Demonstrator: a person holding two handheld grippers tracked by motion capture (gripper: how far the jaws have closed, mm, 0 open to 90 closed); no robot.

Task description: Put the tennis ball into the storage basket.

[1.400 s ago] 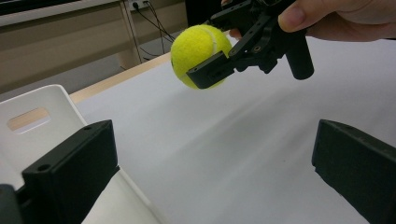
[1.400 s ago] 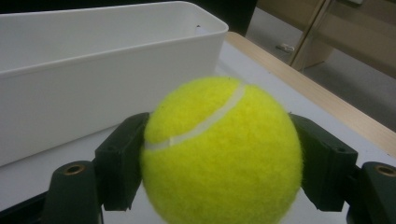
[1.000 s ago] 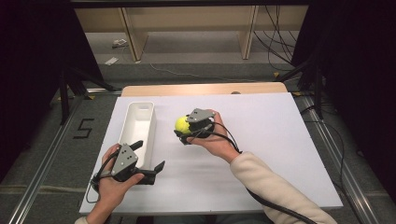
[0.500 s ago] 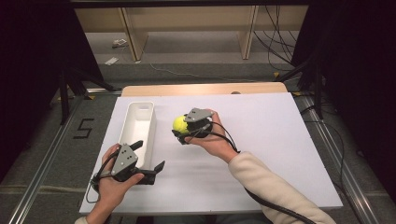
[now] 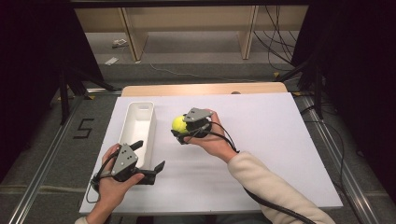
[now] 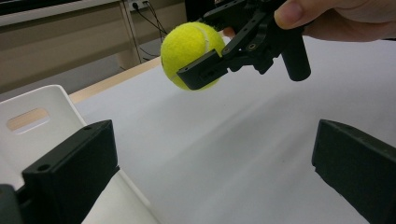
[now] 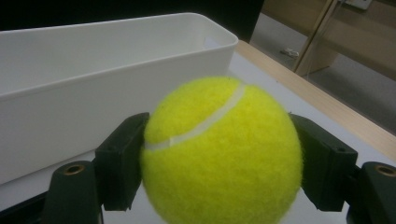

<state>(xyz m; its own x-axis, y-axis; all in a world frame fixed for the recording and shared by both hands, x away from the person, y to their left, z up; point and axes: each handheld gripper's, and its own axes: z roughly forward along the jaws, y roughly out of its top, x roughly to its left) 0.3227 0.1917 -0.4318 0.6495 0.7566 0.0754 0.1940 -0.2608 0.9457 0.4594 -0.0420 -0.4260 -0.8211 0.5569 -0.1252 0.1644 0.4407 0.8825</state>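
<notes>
Currently we log: right gripper (image 5: 181,132) clamping fuzzy yellow tennis ball (image 5: 179,123), just right of long white plastic bin (image 5: 138,122); left gripper (image 5: 148,158) agape.

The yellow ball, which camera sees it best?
The right gripper view: the tennis ball looms close between its jaws, seam clear. The left gripper view shows it farther off, partly covered; the high view shows it tiny.

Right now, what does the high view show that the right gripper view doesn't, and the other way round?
High view: both hands, the left gripper with jaws open beside the bin's near end, the whole white table, and the floor beyond. Right gripper view: the ball's white seam close up, with a jaw pressed on each side. Both: the yellow tennis ball held in the right gripper, and the white bin.
</notes>
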